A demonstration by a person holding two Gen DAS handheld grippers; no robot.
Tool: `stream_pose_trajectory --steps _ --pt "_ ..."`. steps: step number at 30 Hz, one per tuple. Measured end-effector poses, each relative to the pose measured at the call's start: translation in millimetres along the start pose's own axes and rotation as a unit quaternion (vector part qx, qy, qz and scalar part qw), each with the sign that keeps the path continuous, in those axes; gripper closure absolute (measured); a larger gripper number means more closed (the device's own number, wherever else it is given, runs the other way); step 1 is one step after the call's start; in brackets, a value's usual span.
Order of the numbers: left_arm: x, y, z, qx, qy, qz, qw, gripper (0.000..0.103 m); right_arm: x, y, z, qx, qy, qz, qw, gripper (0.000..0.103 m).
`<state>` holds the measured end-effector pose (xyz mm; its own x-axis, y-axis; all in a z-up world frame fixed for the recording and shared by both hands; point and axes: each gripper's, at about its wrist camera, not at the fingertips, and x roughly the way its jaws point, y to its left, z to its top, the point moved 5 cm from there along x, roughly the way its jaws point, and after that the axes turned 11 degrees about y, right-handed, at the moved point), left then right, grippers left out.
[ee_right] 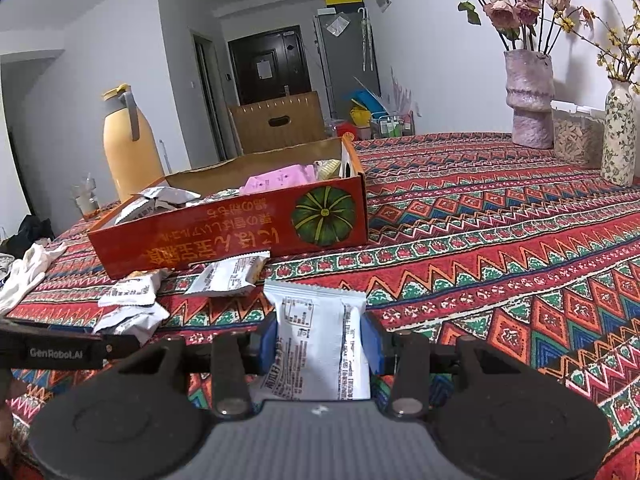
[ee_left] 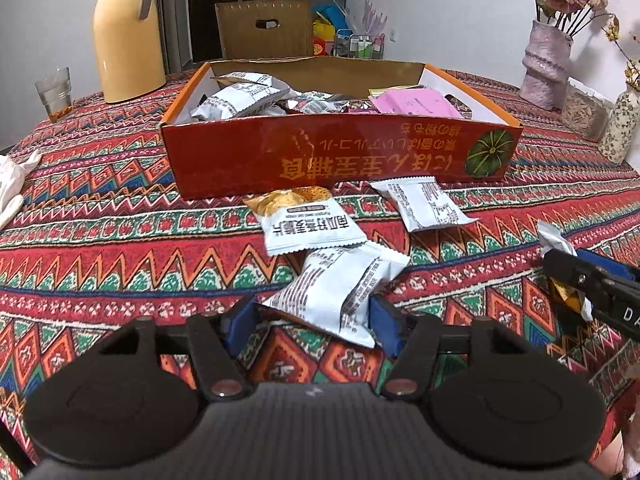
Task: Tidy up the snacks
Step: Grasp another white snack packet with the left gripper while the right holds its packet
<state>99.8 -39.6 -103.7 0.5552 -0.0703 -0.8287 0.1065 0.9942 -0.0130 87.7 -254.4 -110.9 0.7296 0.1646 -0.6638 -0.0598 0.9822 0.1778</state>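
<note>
We have the left gripper point(ee_left: 314, 320) set about a white packet point(ee_left: 340, 288) that lies on the patterned cloth point(ee_left: 120, 240). Its blue pads point(ee_left: 385, 322) stand at either side of the packet; the right pad touches the wrapper's edge, the left one sits at its corner, but we cannot tell whether they press.

Our right gripper point(ee_right: 320, 346) is clamped on a second packet point(ee_right: 318, 336), both pads tight against its sides and the wrapper standing up between them, above the cloth.

Ahead of the left gripper two more packets, one face-up point(ee_left: 308, 220) and one face-down point(ee_left: 424, 204), lie just before the red box point(ee_left: 340, 156), which holds a heap of white wrappers and a pink pack point(ee_left: 412, 104). The box sits mid-table, its pumpkin picture toward us.
</note>
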Motion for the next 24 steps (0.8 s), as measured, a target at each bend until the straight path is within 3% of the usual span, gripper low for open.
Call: stream_pose_trajectory --steps 3,14,16,18,20,24 --pt "0.9 0.6 0.3 -0.007 0.002 0.007 1.0 0.021 -1.0 1.4 -0.6 -0.001 0.0 0.001 1.0 0.06" --pt "14.0 -6.8 14.3 -0.008 0.01 0.013 0.9998 0.019 1.6 1.5 -2.4 -0.001 0.005 0.003 1.0 0.06" --pt "14.7 -8.3 13.9 -0.003 0.007 0.012 0.9999 0.023 1.9 1.9 -2.4 -0.001 0.005 0.004 1.0 0.06" --pt "11.5 -10.2 13.0 0.003 -0.001 0.004 1.0 0.046 2.6 1.5 -2.1 -0.001 0.005 0.004 1.0 0.06" --pt "8.1 -11.8 12.0 0.007 -0.005 -0.008 0.9999 0.058 2.6 1.7 -2.5 -0.002 0.005 0.004 1.0 0.06" --pt "2.1 -13.5 7.2 0.009 -0.014 -0.014 0.9998 0.061 0.6 3.9 -2.4 -0.004 0.003 0.005 1.0 0.06"
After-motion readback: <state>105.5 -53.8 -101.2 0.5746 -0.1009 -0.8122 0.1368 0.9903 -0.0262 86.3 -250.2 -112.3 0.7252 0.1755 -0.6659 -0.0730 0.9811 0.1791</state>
